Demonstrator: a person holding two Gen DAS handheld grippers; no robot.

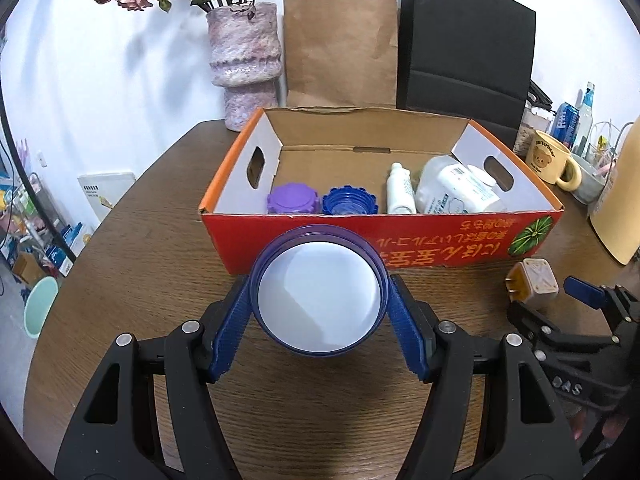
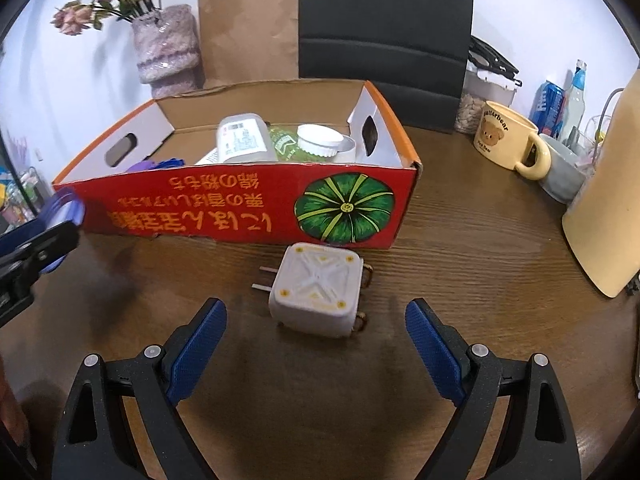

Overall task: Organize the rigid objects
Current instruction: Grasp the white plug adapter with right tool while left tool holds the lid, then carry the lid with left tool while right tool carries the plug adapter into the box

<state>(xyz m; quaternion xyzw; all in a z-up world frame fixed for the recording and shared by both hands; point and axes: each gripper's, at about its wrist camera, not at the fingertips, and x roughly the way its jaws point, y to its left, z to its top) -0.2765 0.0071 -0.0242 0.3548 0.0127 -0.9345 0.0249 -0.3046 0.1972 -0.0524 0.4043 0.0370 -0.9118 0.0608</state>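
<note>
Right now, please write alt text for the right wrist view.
The open right gripper hovers over a white plug adapter on the wooden table. Behind it stands a red cardboard box holding bottles.

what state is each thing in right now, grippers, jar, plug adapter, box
left gripper: shut on the purple jar
purple jar: held above the table, in front of the box
right gripper: open, empty
plug adapter: lying on the table, untouched
cardboard box: open-topped, bottles and lids inside
</note>
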